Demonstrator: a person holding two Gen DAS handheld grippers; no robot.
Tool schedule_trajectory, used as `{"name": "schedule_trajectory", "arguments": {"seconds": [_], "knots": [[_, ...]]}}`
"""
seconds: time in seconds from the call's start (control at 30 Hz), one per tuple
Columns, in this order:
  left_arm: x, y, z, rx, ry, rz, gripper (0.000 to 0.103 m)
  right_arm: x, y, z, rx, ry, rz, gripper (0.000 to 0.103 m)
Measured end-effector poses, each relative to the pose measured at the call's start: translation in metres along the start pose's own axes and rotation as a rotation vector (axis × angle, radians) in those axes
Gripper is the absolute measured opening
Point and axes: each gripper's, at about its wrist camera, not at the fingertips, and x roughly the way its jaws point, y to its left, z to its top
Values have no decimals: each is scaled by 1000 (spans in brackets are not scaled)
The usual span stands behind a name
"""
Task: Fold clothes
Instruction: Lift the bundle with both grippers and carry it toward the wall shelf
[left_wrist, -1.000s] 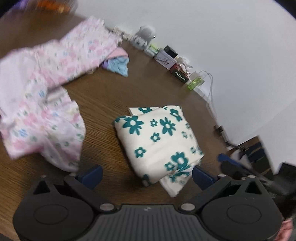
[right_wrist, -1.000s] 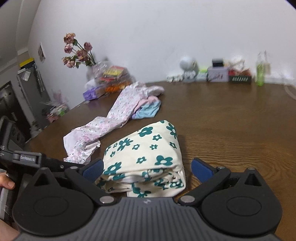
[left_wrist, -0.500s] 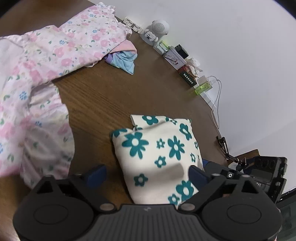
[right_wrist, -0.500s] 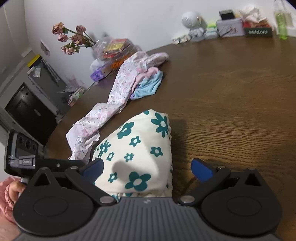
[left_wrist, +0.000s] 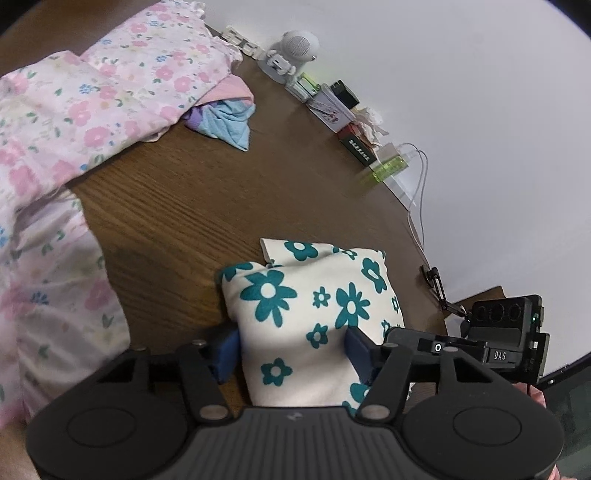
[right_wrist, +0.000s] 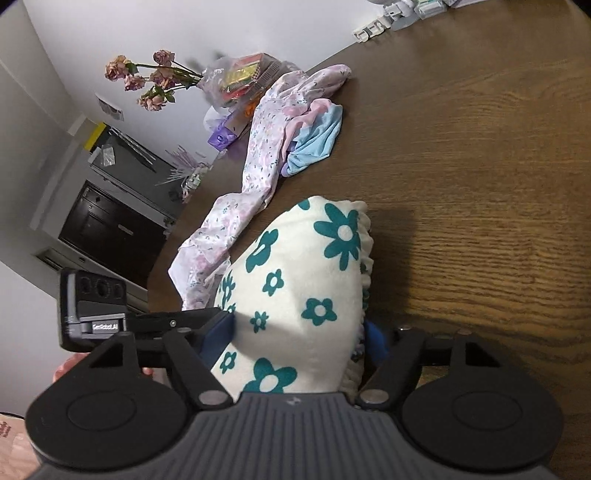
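Both grippers, left (left_wrist: 293, 352) and right (right_wrist: 295, 334), pinch the folded teal-flowered cloth (left_wrist: 314, 314), which sits near the pink floral garment (left_wrist: 92, 103) on the wooden table (left_wrist: 192, 206).

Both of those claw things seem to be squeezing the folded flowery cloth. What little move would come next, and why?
Probably a gentle joint lift to carry it aside. The left gripper and right gripper each have their blue fingers pressed into opposite sides of the folded teal-flower cloth, which looks finished, while the pink floral garment lies unfolded on the table.
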Motion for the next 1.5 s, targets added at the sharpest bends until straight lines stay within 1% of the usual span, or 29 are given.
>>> {"name": "schedule_trajectory", "arguments": {"seconds": [0.1,0.3,0.37,0.5,0.6,0.73,0.9,1.03,1.13,1.3,1.4,1.5], "knots": [[3,3,5,12,20,-23,60,-1,-3,0,32,-10,9,71],[4,13,11,-16,44,-74,61,-4,-5,-12,84,-46,22,66],[5,16,12,-25,52,-91,61,-5,-4,-17,90,-60,21,65],[7,20,11,-41,47,-124,62,-5,0,-25,102,-83,7,65],[9,18,9,-30,31,-133,60,-6,2,-30,115,-101,-1,63],[10,17,5,-18,9,-123,46,-9,0,-39,139,-137,3,55],[6,8,3,16,-8,-125,33,-13,4,-50,152,-177,5,48],[5,-2,1,49,-13,-133,29,-20,7,-55,152,-208,2,44],[5,-7,1,52,-18,-153,28,-26,8,-58,154,-232,4,43],[6,-23,11,73,-38,-176,28,-39,13,-52,139,-275,3,42],[5,-33,24,86,-60,-191,28,-49,18,-38,113,-302,-2,42],[6,-44,44,96,-87,-204,28,-58,23,-18,84,-328,-2,42]]}}
